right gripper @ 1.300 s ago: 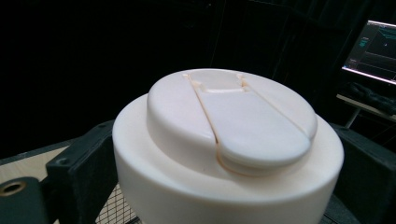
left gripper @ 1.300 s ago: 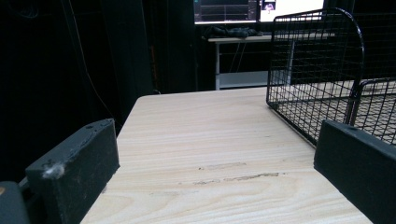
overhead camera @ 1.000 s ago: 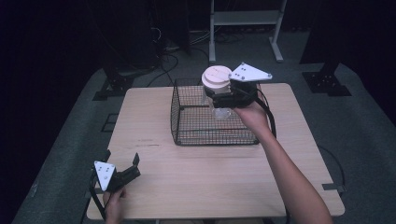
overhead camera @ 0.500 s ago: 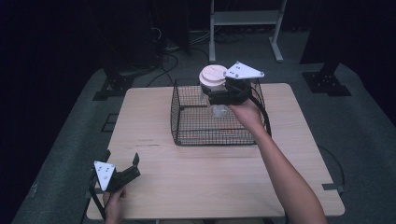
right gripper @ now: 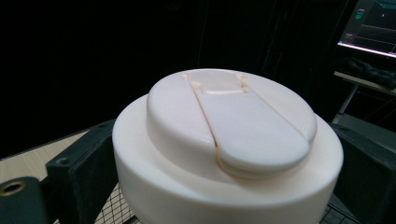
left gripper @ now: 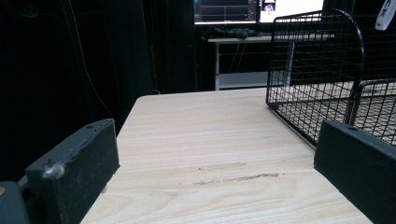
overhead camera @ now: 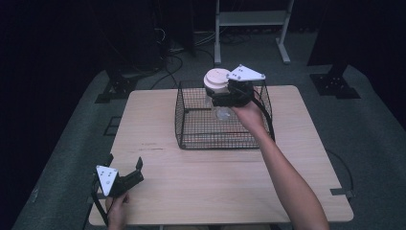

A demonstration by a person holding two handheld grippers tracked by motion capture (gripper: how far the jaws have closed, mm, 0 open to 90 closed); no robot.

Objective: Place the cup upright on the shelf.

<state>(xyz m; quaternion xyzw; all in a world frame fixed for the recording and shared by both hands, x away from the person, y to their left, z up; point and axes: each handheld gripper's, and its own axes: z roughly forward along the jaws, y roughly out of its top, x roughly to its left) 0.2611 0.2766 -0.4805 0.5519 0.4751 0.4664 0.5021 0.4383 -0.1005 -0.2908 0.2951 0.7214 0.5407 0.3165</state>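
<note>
Seemingly one white-lidded jar (overhead camera: pixel 216 82), one wire basket (overhead camera: pixel 191 125).

White lid (right gripper: pixel 224 154) hides whatever sits beneath it, its lower part cut by the frame's bottom edge; wire basket (left gripper: pixel 322 79) runs off the right edge; monitor (left gripper: pixel 233 9) text too small to read.

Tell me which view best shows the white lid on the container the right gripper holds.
Right gripper view: the white round flip-top lid sits close up between the right gripper's jaws, hinge seam clear. In the high view the lid is small, above the black wire basket.
</note>
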